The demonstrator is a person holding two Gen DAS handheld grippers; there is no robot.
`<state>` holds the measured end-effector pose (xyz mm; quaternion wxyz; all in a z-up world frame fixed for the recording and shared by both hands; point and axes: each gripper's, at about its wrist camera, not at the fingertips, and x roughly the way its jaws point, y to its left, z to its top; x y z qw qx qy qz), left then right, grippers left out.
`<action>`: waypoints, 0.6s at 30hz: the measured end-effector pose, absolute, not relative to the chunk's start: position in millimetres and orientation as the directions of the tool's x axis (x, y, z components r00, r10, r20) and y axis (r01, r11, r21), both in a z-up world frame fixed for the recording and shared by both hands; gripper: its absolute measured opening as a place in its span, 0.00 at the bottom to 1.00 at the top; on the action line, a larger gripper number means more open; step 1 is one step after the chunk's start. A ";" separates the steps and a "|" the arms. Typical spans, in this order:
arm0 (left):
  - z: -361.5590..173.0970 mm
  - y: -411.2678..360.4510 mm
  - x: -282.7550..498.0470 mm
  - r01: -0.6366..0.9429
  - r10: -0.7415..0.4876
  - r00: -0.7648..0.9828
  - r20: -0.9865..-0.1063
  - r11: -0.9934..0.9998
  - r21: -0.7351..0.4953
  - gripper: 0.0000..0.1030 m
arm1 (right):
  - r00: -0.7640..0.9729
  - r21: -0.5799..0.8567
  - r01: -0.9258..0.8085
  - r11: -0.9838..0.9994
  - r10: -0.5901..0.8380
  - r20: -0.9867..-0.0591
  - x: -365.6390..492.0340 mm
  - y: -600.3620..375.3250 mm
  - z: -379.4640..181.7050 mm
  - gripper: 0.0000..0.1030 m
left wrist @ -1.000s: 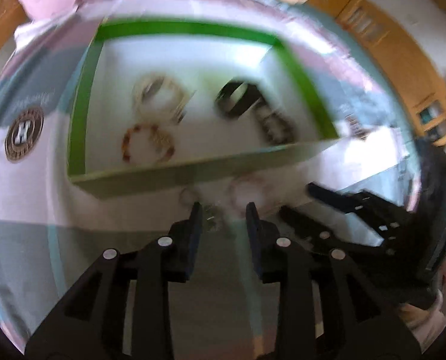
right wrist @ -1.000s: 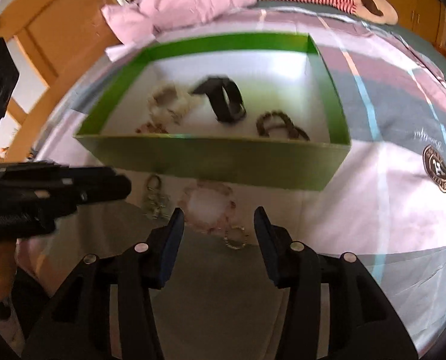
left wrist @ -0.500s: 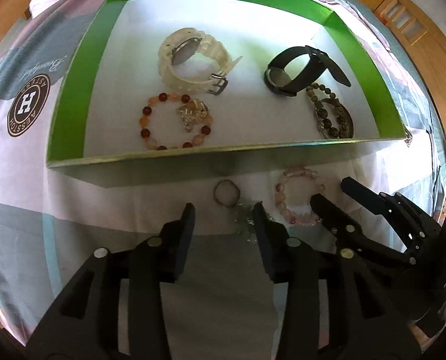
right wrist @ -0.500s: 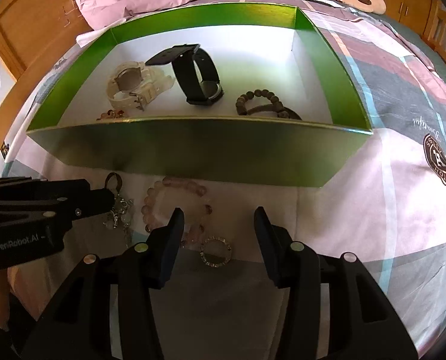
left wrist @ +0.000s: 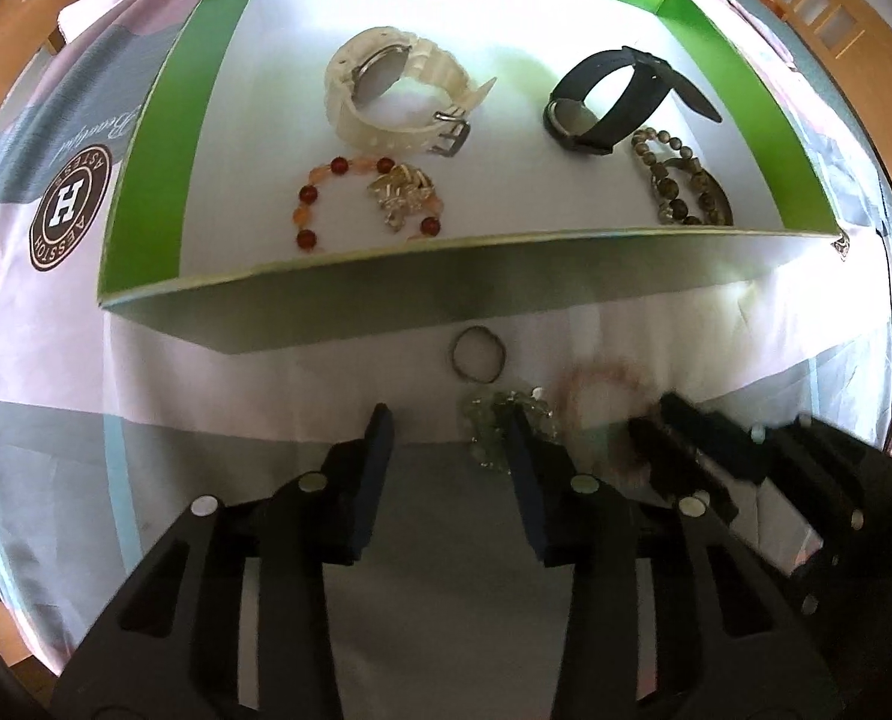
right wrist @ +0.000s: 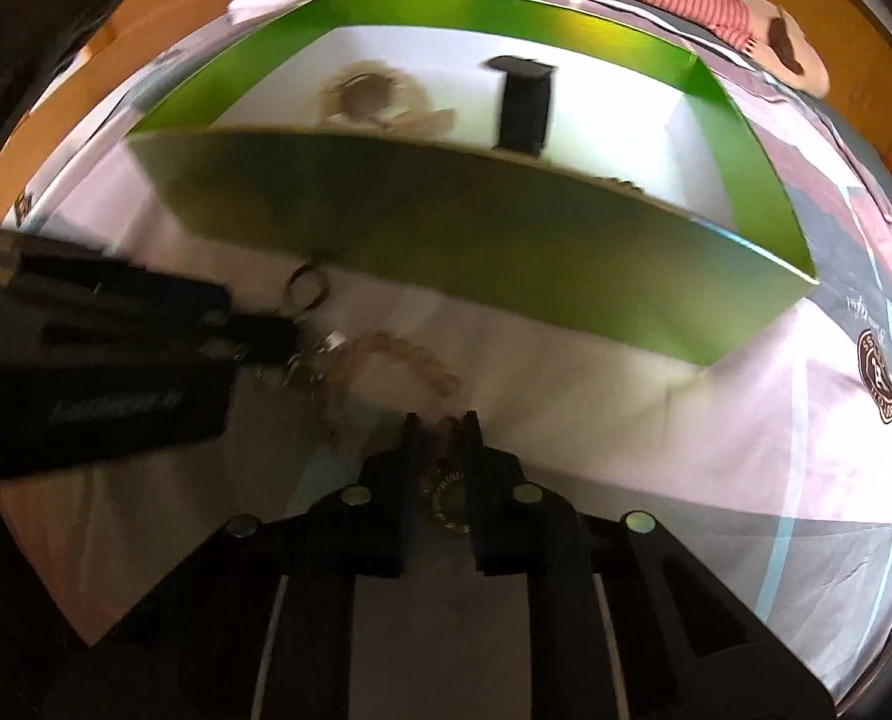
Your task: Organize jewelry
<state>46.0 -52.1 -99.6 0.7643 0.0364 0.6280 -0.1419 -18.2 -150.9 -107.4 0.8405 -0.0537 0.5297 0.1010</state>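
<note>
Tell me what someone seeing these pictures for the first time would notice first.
The bright green box fills the upper half of both views, with a white watch and a black watch inside. In front of it on the cloth, the right gripper has just been closing around a small ring and the edge of a pink bead bracelet.
</note>
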 end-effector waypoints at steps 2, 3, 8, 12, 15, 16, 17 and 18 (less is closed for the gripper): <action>-100.8 -48.3 46.7 0.260 -0.166 0.171 -0.971 0.958 -0.118 0.36 | 0.398 0.035 -0.252 0.967 0.137 -0.907 -28.6 -149.2 -106.7 0.13; -100.8 -47.5 46.3 0.261 -0.165 0.171 -0.971 0.958 -0.117 0.36 | 0.387 0.046 -0.264 0.963 0.150 -0.910 -35.1 -149.9 -106.8 0.13; -98.9 -37.0 42.3 0.262 -0.161 0.171 -0.972 0.959 -0.113 0.36 | 0.348 0.075 -0.299 0.951 0.181 -0.920 -61.1 -156.8 -104.8 0.13; -95.7 -20.4 41.4 0.235 -0.184 0.159 -0.970 0.961 -0.144 0.37 | 0.327 0.117 -0.251 0.961 0.198 -0.924 -71.6 -176.5 -102.7 0.13; -92.7 0.9 49.1 0.175 -0.220 0.163 -0.962 0.966 -0.191 0.40 | 0.338 0.136 -0.176 0.975 0.190 -0.922 -73.0 -197.0 -101.8 0.13; -92.3 5.8 49.9 0.163 -0.231 0.163 -0.959 0.965 -0.205 0.41 | 0.341 0.135 -0.161 0.978 0.184 -0.922 -73.6 -201.5 -102.4 0.14; -91.7 9.7 50.5 0.151 -0.242 0.166 -0.956 0.964 -0.218 0.41 | 0.342 0.132 -0.148 0.980 0.176 -0.923 -73.2 -204.6 -103.2 0.14; -90.5 12.5 50.4 0.146 -0.254 0.171 -0.952 0.962 -0.230 0.42 | 0.342 0.134 -0.145 0.980 0.177 -0.923 -73.1 -205.9 -103.7 0.15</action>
